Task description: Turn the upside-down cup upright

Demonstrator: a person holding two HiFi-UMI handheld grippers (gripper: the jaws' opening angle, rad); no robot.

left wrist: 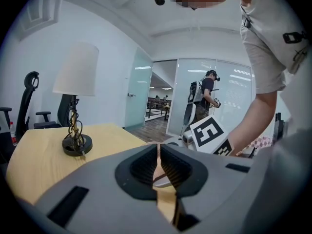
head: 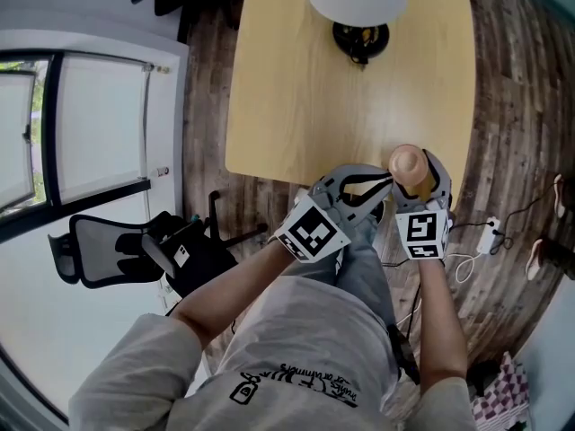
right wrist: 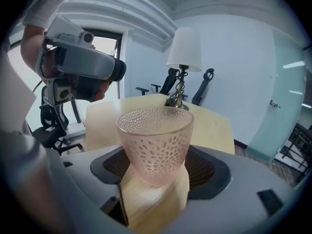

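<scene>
Both forearms reach forward, hands side by side at the near edge of the bench. The left gripper angles toward the right one, its jaws pressed together and holding nothing. The right gripper is clamped on the cup, held mouth-up just above the bench edge. The cup is pale pink, translucent and dimpled all over.

The cup looks like dimpled translucent glass (pinkish), the table smooth pale wood.
</scene>
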